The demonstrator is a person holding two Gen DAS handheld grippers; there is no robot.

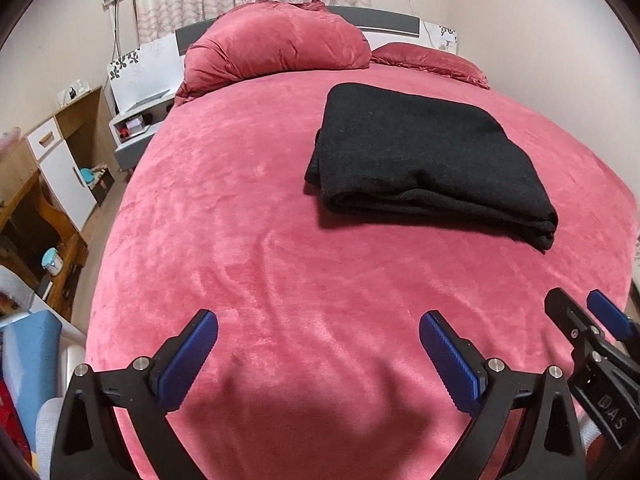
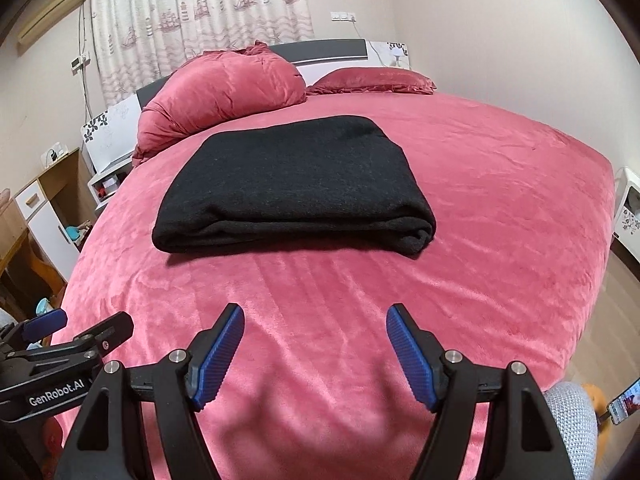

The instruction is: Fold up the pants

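Both my left gripper (image 1: 318, 350) and right gripper (image 2: 316, 344) gape empty; the folded black pants (image 2: 288, 188) lie upper-centre, long axis crosswise, nearer my right.

"GenRobot.AI" stands on the left tongs (image 2: 60, 330); "AS" on the right tongs (image 1: 582, 312).

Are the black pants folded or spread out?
Folded: the black pants lie as a compact layered rectangle on the pink bed, rolled fold edge facing the camera.

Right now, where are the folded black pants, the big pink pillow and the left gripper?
folded black pants (image 2: 288, 184): right wrist view, top layer.
big pink pillow (image 2: 224, 88): right wrist view, front face.
left gripper (image 1: 318, 354): left wrist view, between its fingers.
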